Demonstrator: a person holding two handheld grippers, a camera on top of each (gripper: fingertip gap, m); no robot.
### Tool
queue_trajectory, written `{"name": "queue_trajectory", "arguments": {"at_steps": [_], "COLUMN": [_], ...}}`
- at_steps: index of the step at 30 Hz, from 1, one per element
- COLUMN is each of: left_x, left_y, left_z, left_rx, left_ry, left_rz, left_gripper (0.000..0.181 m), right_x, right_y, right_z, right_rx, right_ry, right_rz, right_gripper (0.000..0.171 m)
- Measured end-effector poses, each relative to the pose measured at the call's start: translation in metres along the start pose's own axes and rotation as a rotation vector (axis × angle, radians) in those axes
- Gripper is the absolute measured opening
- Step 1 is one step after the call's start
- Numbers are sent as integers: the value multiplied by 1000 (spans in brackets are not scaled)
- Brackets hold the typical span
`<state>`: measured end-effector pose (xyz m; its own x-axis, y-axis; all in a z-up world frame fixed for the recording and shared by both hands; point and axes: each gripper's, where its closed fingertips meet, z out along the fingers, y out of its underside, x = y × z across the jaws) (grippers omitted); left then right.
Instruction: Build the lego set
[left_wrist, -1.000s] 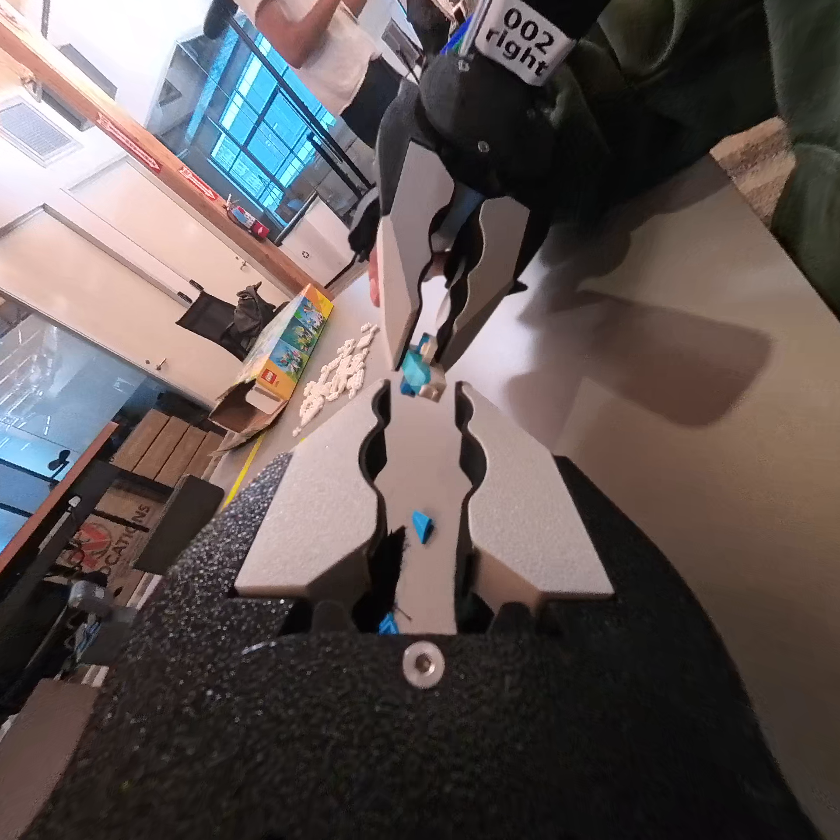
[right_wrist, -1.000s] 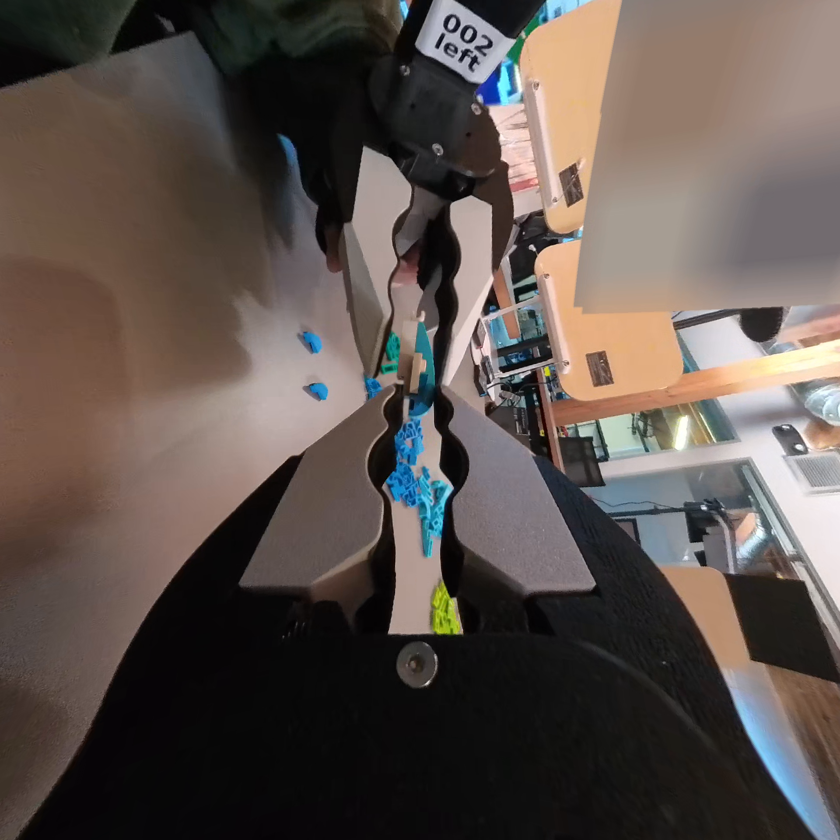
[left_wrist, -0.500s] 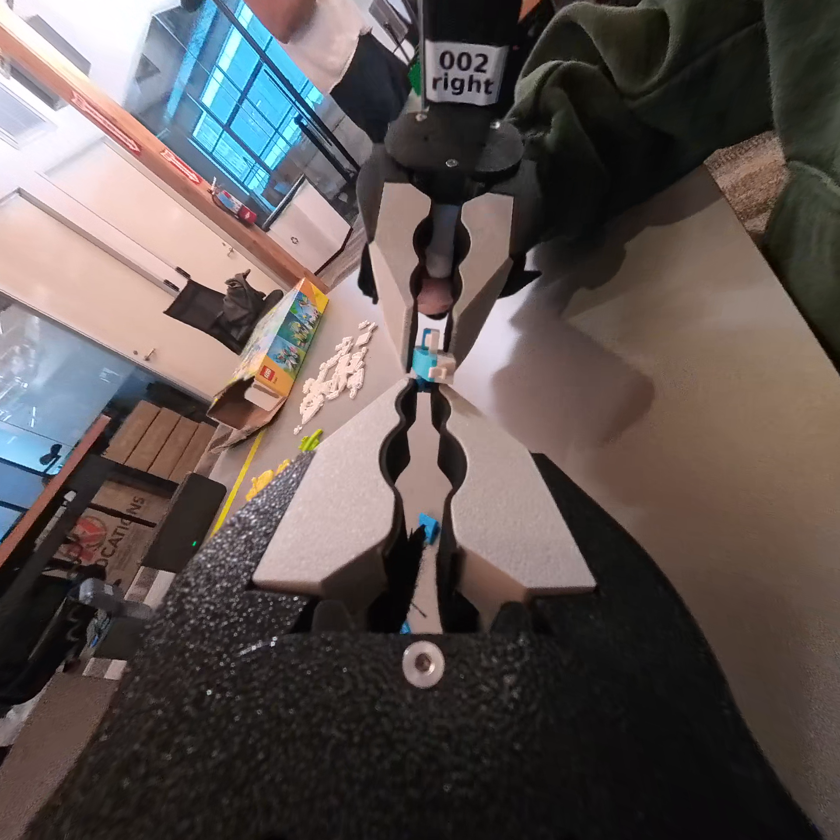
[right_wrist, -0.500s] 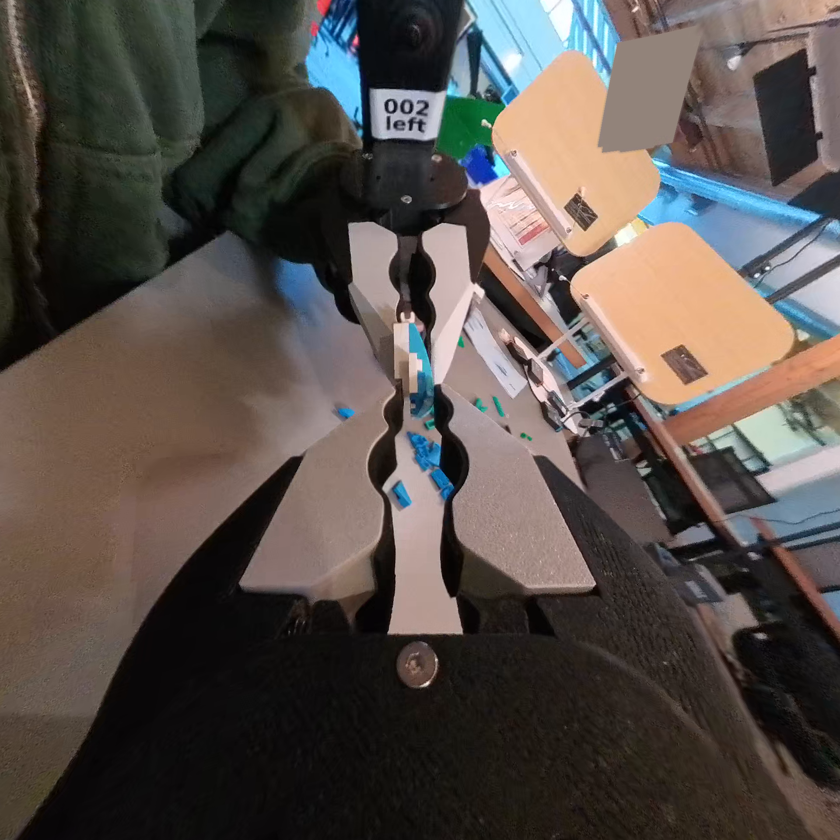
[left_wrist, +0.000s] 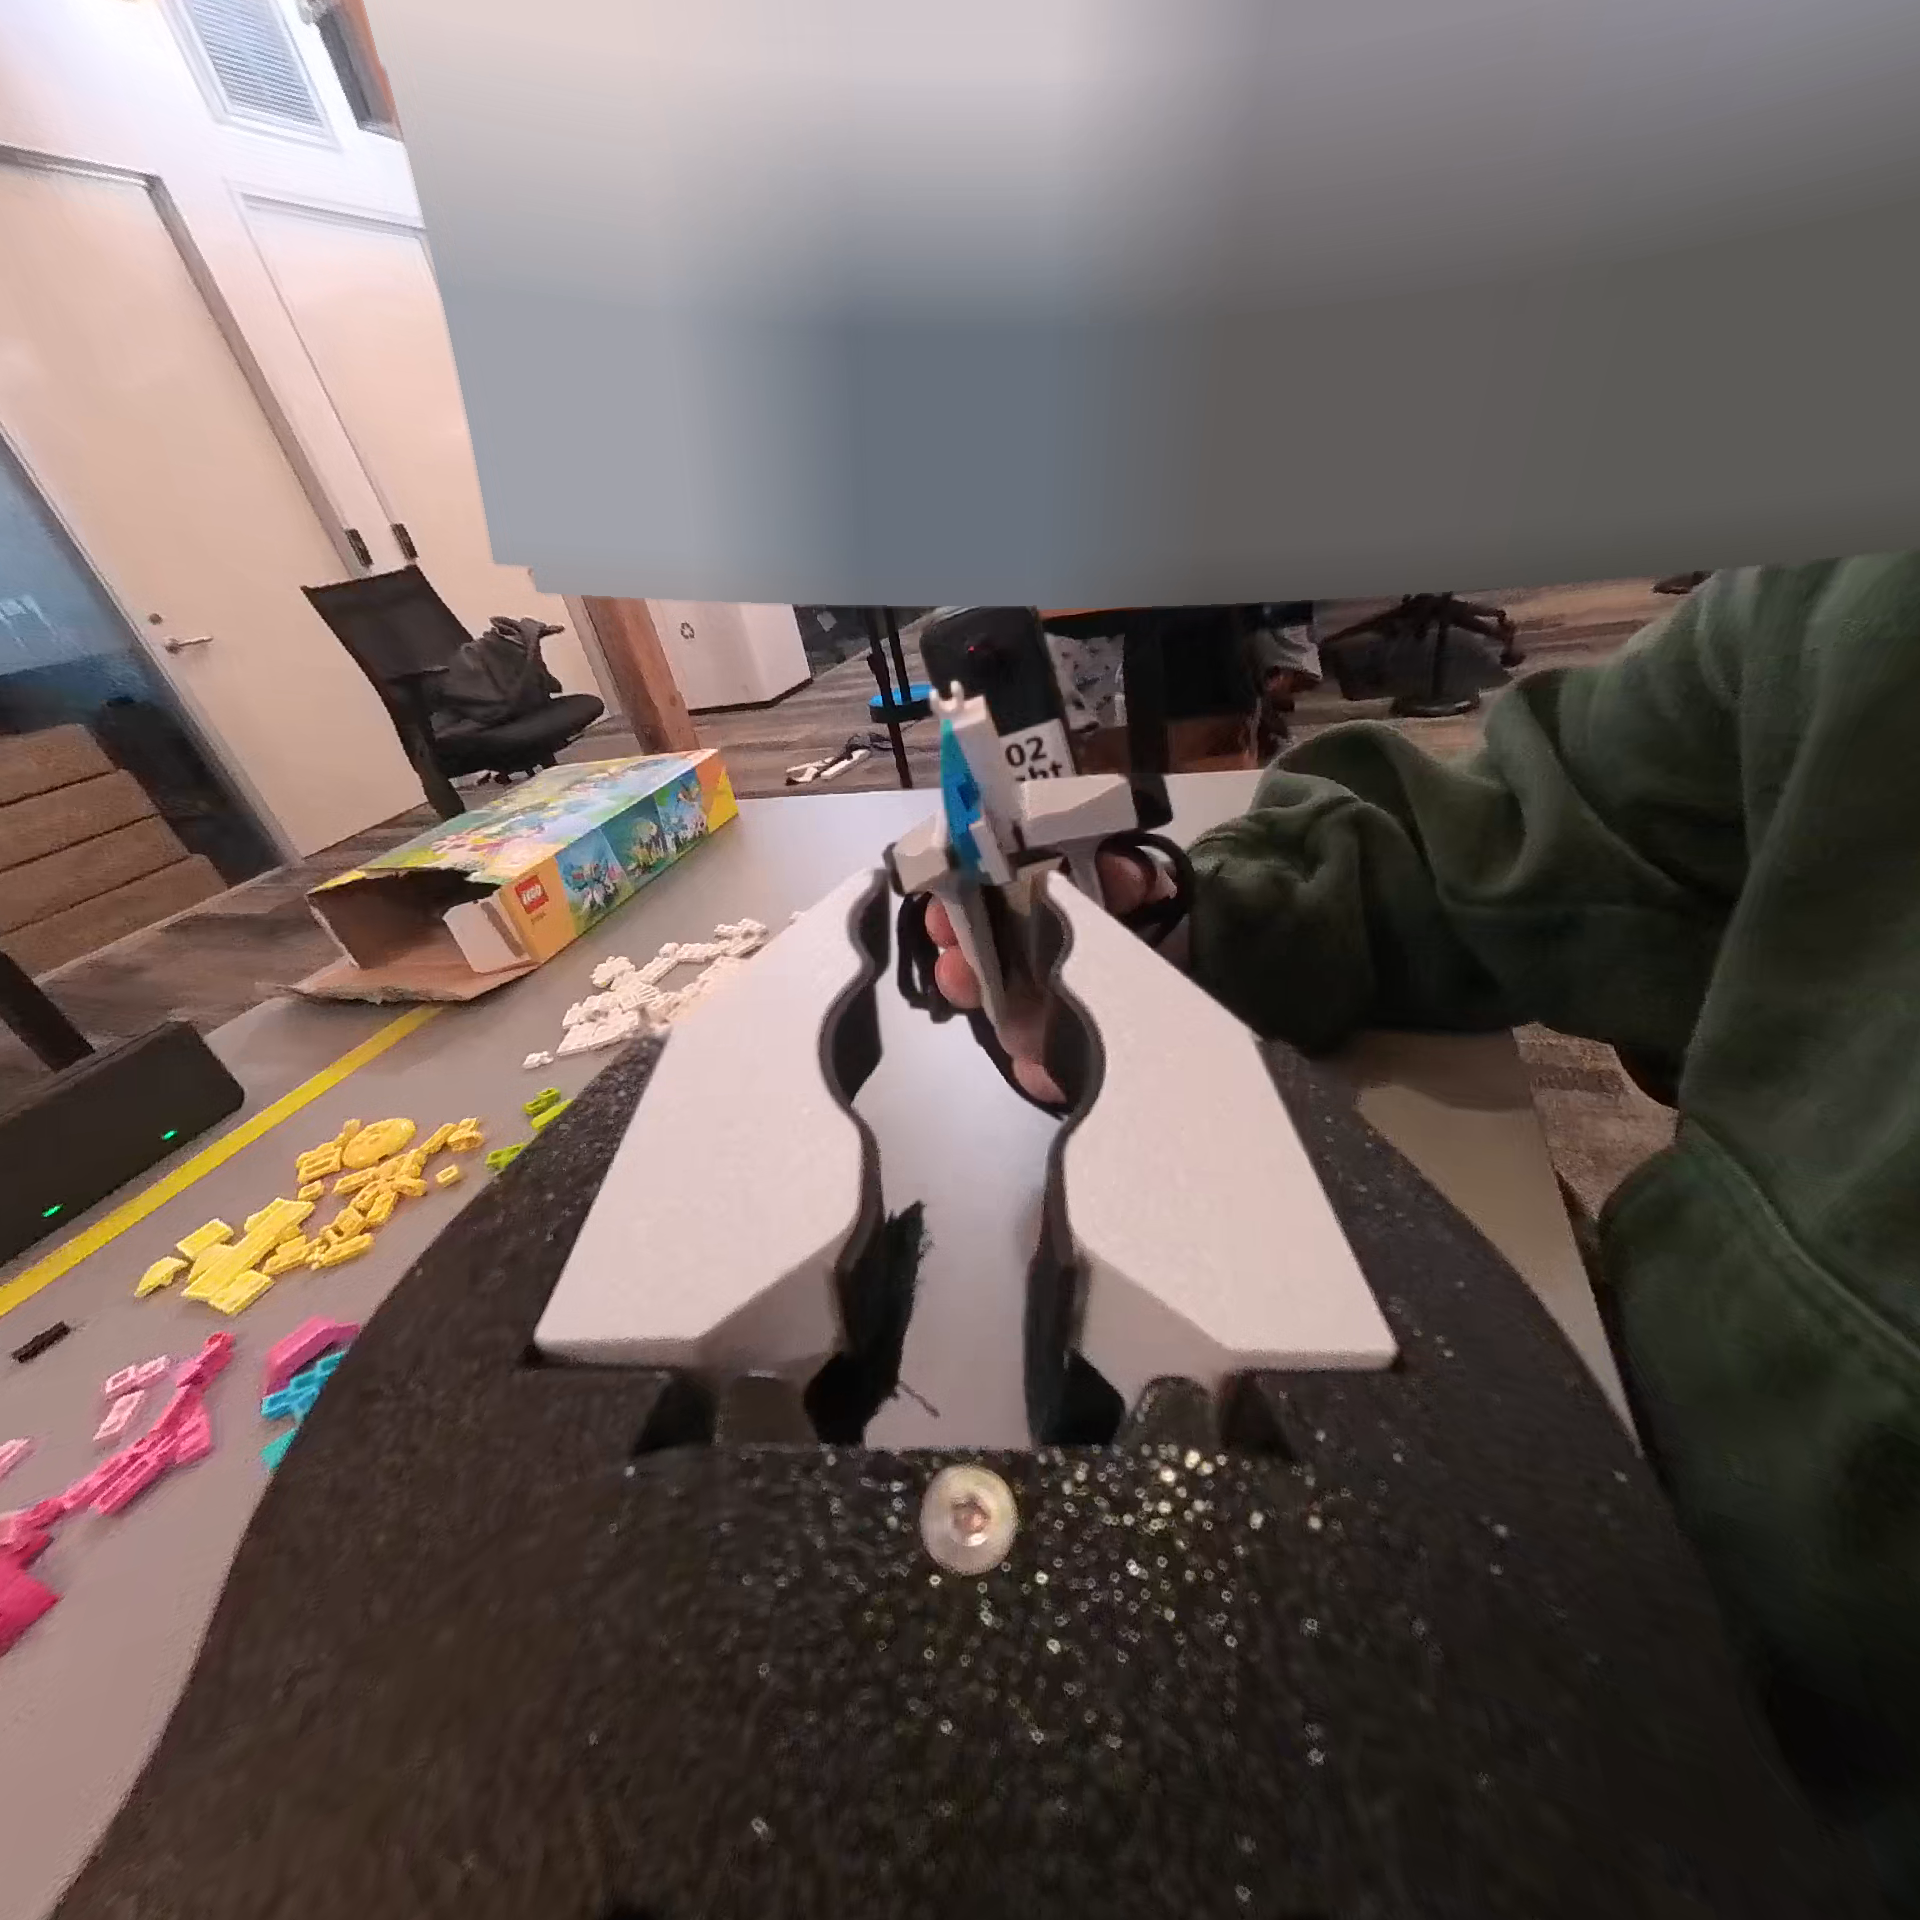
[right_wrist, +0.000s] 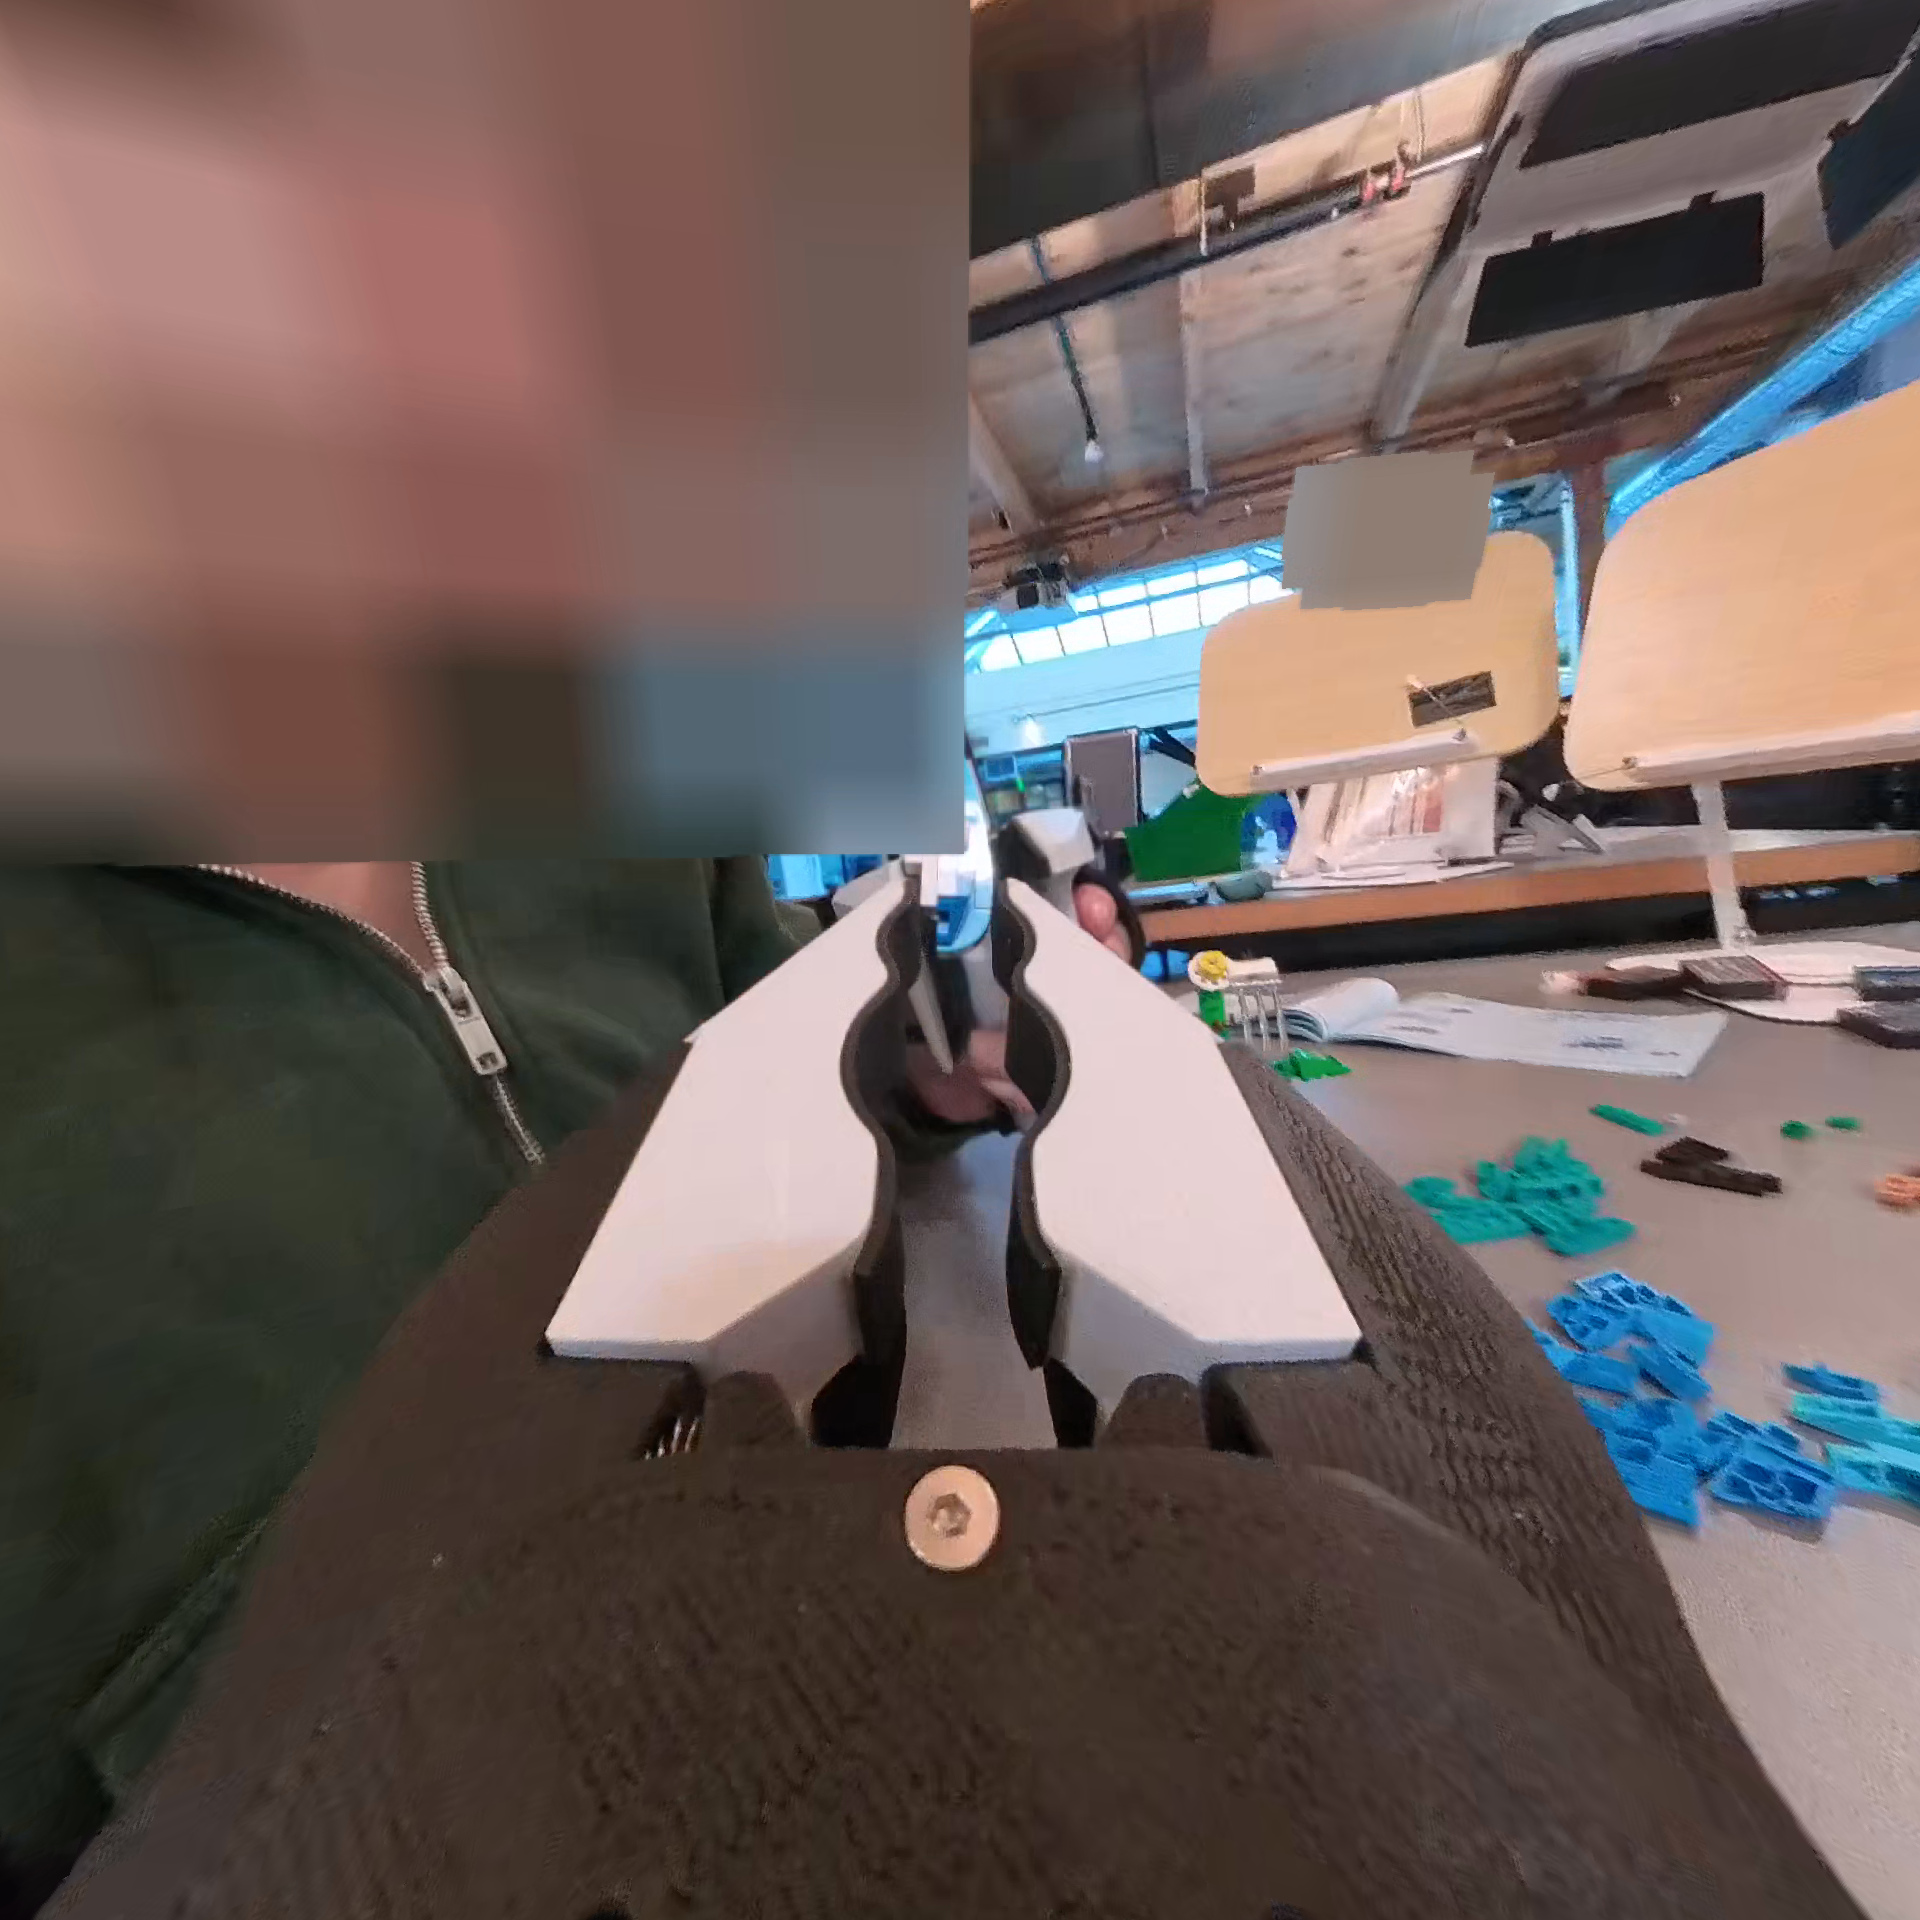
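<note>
A small blue and white lego assembly (left_wrist: 961, 790) stands upright in the air above the grey table (left_wrist: 800, 831). The two grippers meet tip to tip. In the left wrist view the right gripper (left_wrist: 987, 852) faces me, its fingers closed on the lower part of the assembly. My left gripper (left_wrist: 961, 888) has its jaws apart on either side of those fingers. In the right wrist view my right gripper (right_wrist: 956, 888) shows a sliver of the assembly (right_wrist: 938, 891) between its tips. One finger (right_wrist: 1051, 844) of the left gripper shows beyond.
On the left lie an opened lego box (left_wrist: 540, 862), white pieces (left_wrist: 655, 987), yellow pieces (left_wrist: 312, 1216), pink pieces (left_wrist: 125, 1455) and a black device (left_wrist: 104, 1122). On the right lie blue pieces (right_wrist: 1683, 1403), teal pieces (right_wrist: 1527, 1205), an instruction booklet (right_wrist: 1475, 1029) and a small built flower (right_wrist: 1214, 982). A person in a green hoodie (right_wrist: 260, 1143) sits close behind. The tips of both grippers are at nearly the same place.
Both grippers have lifted and levelled out with the assembly, which now stands upright. The left jaws have spread wider than half a second ago.
</note>
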<state>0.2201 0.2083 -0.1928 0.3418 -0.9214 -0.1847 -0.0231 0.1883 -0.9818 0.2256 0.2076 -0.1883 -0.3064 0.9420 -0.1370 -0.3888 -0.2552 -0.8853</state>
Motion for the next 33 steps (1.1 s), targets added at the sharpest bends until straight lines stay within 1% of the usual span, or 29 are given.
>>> {"name": "queue_trajectory", "arguments": {"at_steps": [5,9,13,15,16,17,18,19,21,22,23,26,28,31,33], "left_x": [8,9,7,6,4,1,-3,-6,-11,-11,-9,-4,-1,9,12], "left_y": [-4,-6,-9,-7,-6,-3,1,9,27,37,47,70,77,84,85], "left_z": [10,12,10,9,7,3,-3,-8,-20,-25,-29,-37,-39,-39,-36], "left_rx": [35,58,74,62,49,30,2,-40,-132,-174,-219,-319,-354,-390,-389], "left_ry": [-13,-13,-21,-23,-32,-45,-61,-75,-97,-100,-101,-105,-113,-86,-89], "left_rz": [-11,-27,-39,-36,-24,-12,-7,-3,-37,-77,-120,-182,-191,-215,-217], "left_gripper": [11,10,5,5,8,12,18,24,33,36,38,35,26,13,13], "right_x": [-3,-4,-5,-3,0,5,10,17,31,35,35,32,32,29,26], "right_y": [-1,-3,-1,1,3,9,17,27,46,54,62,83,87,83,83], "right_z": [1,1,2,2,1,-1,-3,-7,-17,-18,-18,-12,-11,-8,-6], "right_rx": [9,15,3,-16,-52,-118,-216,-341,-606,-705,-775,-879,-906,-893,-894], "right_ry": [-13,-18,-21,-7,20,61,111,168,260,277,275,230,216,218,207], "right_rz": [-6,-7,-9,-23,-57,-120,-227,-379,-754,-932,-1063,-1267,-1362,-1416,-1457], "right_gripper": [11,11,11,11,11,11,11,11,11,11,12,12,11,11,11]}}
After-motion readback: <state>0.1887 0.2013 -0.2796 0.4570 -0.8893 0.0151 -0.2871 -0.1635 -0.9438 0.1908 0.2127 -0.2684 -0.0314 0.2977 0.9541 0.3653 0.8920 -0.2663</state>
